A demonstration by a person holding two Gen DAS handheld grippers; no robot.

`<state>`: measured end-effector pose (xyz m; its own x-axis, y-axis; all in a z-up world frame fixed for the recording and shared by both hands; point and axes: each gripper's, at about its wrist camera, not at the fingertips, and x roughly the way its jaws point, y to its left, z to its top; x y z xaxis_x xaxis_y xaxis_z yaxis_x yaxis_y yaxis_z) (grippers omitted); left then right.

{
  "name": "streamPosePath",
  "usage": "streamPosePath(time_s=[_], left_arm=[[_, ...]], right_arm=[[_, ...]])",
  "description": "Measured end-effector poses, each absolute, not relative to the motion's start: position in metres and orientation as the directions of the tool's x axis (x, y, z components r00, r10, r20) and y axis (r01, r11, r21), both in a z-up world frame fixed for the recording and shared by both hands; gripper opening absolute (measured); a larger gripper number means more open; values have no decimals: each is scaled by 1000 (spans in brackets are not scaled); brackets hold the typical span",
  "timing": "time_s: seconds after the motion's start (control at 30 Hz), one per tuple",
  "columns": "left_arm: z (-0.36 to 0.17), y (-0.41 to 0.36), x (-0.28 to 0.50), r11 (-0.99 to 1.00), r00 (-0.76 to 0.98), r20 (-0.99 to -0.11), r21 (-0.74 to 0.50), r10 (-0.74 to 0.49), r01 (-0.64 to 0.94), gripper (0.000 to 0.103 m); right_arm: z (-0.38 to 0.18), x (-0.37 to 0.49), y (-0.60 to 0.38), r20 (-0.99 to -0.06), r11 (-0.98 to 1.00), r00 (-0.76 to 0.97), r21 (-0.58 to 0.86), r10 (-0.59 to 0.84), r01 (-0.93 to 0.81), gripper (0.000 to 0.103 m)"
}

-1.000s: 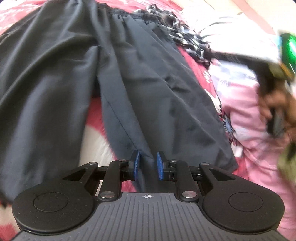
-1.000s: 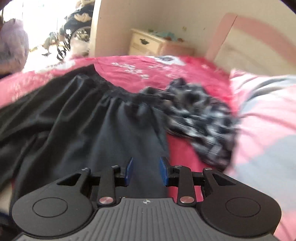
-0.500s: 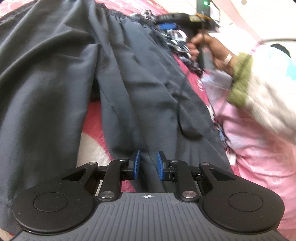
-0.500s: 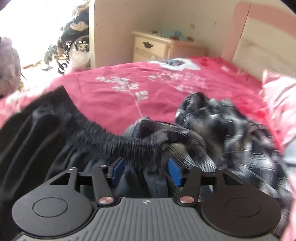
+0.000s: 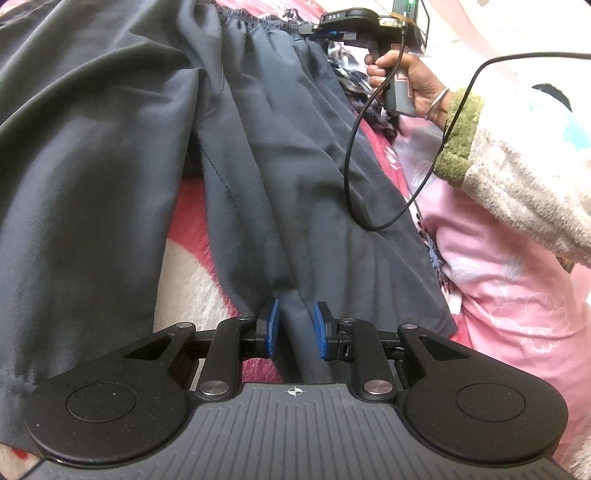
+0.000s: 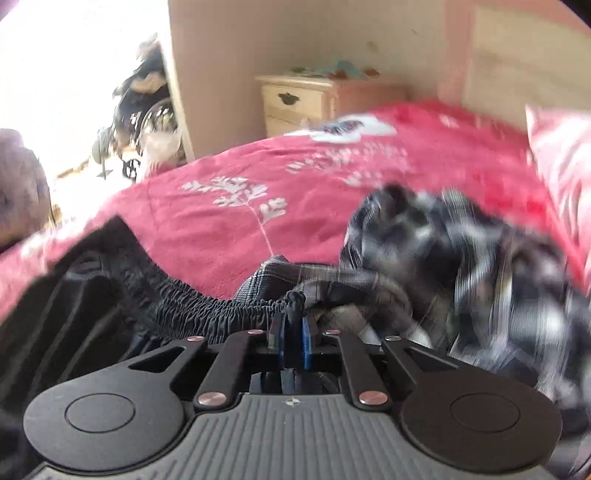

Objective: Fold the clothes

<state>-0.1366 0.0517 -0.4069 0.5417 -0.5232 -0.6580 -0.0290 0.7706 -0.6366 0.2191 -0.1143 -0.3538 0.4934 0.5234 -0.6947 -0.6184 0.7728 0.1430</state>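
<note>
Dark grey trousers [image 5: 110, 166] lie spread on a red bedspread [image 6: 295, 177]. My left gripper [image 5: 295, 328] is shut on a fold of the near leg hem, and the cloth bunches between its blue pads. At the far end, a hand [image 5: 413, 74] holds my right gripper [image 5: 325, 34] at the elastic waistband [image 6: 192, 306]. In the right wrist view the right gripper [image 6: 291, 332] has its jaws closing, and the pads pinch a gathered tuft of the waistband.
A crumpled black-and-white checked garment [image 6: 461, 258] lies just right of the waistband. A pink floral cover [image 5: 498, 295] borders the trousers on the right. A black cable [image 5: 354, 147] loops over the trousers from the fleecy sleeve [image 5: 517, 166]. A cream nightstand [image 6: 303, 99] stands beyond the bed.
The right gripper travelled forward along the trousers to the waistband, opened wide over it, then closed on it. The left gripper kept its hold on the hem and stayed put.
</note>
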Motion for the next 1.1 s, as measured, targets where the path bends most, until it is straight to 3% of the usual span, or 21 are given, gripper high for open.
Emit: streamPosePath(time_s=[0.03, 0.1, 0.23, 0.27, 0.3, 0.33, 0.53, 0.77, 0.87, 0.9, 0.97, 1.1], left_arm=[[-406, 52, -137, 771, 542, -658, -636, -522, -29, 20], [-406, 52, -137, 773, 543, -659, -634, -521, -28, 20], [-406, 52, -137, 773, 543, -660, -634, -520, -30, 20], [-407, 52, -137, 773, 543, -660, -634, -520, -31, 20], [-407, 52, -137, 773, 543, -660, -633, -519, -30, 20], [-406, 52, -137, 774, 543, -660, -632, -518, -29, 20], [-406, 52, -139, 774, 545, -658, -633, -519, -26, 20], [-407, 52, -138, 768, 545, -655, -639, -523, -31, 20], [-408, 52, -137, 766, 546, -653, -642, -525, -31, 20], [-408, 52, -137, 766, 546, -653, -643, -526, -31, 20], [-408, 52, -137, 764, 546, -651, -645, -527, -32, 20], [-407, 53, -136, 762, 546, -650, -647, -529, -32, 22]], right_arm=[[-356, 223, -118, -698, 781, 481, 179, 530, -599, 31], [-360, 227, -124, -695, 787, 475, 217, 540, -578, 44], [-367, 237, -130, -705, 770, 413, 299, 576, -564, 44], [-369, 237, -129, -713, 768, 403, 298, 574, -567, 39], [-370, 237, -127, -721, 770, 403, 281, 564, -573, 19], [-370, 235, -125, -723, 770, 409, 263, 556, -581, 11], [-345, 222, -118, -614, 784, 563, 157, 554, -600, 9], [-366, 235, -106, -643, 829, 619, 46, 452, -557, 9], [-378, 237, -100, -662, 842, 633, -4, 402, -539, 17], [-378, 236, -101, -659, 851, 647, -19, 384, -525, 32], [-371, 236, -108, -651, 874, 668, -14, 361, -485, 43], [-341, 229, -138, -621, 902, 694, 50, 364, -428, 44]])
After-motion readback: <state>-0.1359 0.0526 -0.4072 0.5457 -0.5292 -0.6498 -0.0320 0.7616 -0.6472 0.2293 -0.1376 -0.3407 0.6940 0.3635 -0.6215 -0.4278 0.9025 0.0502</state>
